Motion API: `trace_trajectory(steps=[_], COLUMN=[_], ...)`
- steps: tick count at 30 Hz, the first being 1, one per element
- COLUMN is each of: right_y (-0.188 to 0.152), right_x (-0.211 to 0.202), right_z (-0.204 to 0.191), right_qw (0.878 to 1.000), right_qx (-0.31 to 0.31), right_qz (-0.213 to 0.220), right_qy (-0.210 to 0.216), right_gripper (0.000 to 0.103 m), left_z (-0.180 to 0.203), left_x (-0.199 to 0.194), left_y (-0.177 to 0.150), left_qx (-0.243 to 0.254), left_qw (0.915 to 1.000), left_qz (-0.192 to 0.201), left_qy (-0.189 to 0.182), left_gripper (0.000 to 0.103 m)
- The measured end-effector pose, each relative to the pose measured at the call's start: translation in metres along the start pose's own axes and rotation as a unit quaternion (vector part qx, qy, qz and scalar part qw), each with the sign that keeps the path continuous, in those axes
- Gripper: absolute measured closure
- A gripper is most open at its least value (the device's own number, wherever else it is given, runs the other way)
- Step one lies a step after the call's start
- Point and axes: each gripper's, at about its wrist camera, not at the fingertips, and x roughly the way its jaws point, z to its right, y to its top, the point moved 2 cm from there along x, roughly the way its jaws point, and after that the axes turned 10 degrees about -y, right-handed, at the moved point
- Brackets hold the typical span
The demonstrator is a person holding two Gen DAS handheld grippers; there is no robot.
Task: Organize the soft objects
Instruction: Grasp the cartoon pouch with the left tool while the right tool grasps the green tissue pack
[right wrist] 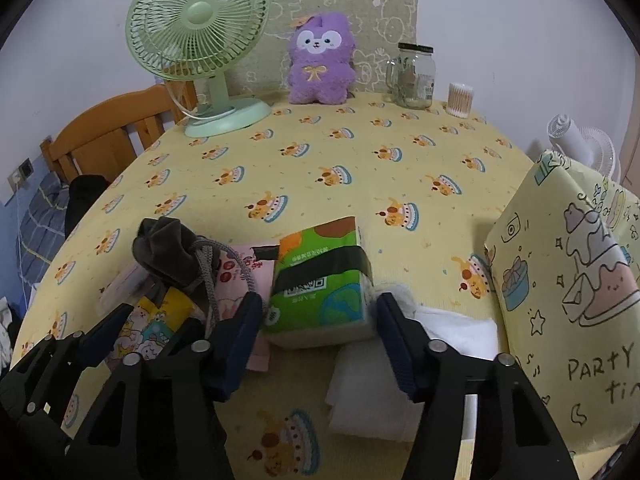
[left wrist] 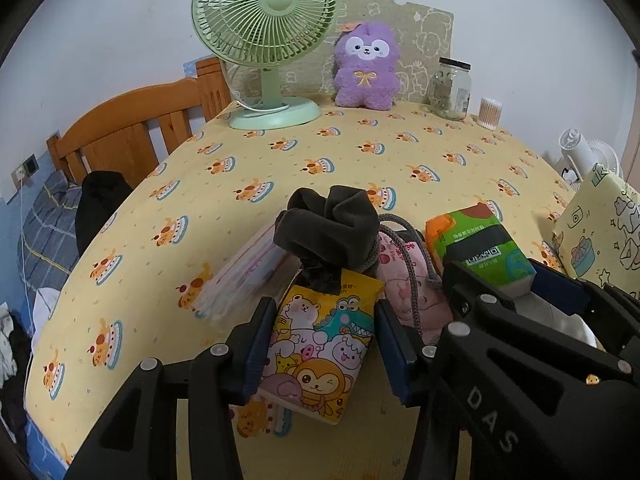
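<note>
In the left wrist view my left gripper (left wrist: 323, 310) is shut on a yellow tissue pack (left wrist: 320, 344) printed with cartoon animals, a pad pressed on each long side. A dark grey drawstring pouch (left wrist: 332, 228) rests on the pack's far end, beside a pink pack (left wrist: 408, 284). In the right wrist view my right gripper (right wrist: 319, 302) is shut on a green tissue pack (right wrist: 320, 280), both pads against its sides. The green pack sits partly on a folded white towel (right wrist: 400, 364). A purple plush toy (right wrist: 320, 60) sits upright at the back of the table.
The table (right wrist: 360, 160) has a yellow cake-print cloth. A green fan (right wrist: 200, 40), glass jar (right wrist: 416, 76) and cotton-swab tub (right wrist: 460, 100) line the back. A yellow "party" bag (right wrist: 568, 300) stands right; a clear mask packet (left wrist: 248, 276) lies left. A wooden bed frame (left wrist: 132, 128) is beyond the left edge.
</note>
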Motion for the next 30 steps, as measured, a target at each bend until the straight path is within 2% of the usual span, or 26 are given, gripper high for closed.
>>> trace_trajectory(steps=[10, 15, 19, 30], right_y=[-0.001, 0.001, 0.000, 0.006], right_x=[0.007, 0.003, -0.005, -0.036], right_z=[0.001, 0.002, 0.003, 0.008], right_qw=[1.000, 1.000, 1.000, 0.999], right_qx=[0.016, 0.014, 0.015, 0.022], right_qz=[-0.018, -0.021, -0.012, 0.019], right_qy=[0.009, 0.005, 0.009, 0.026], right_gripper=[0.045, 0.056, 0.057, 0.058], left_z=[0.001, 0.002, 0.000, 0.004], left_x=[0.001, -0.001, -0.005, -0.035], left_y=[0.000, 0.000, 0.000, 0.008], left_qx=[0.003, -0.001, -0.009, -0.005], left_qw=[1.0000, 1.0000, 0.9999, 0.9997], left_qz=[-0.006, -0.009, -0.009, 0.024], left_qy=[0.003, 0.001, -0.003, 0.005], left_gripper=[0.053, 0.054, 0.055, 0.056])
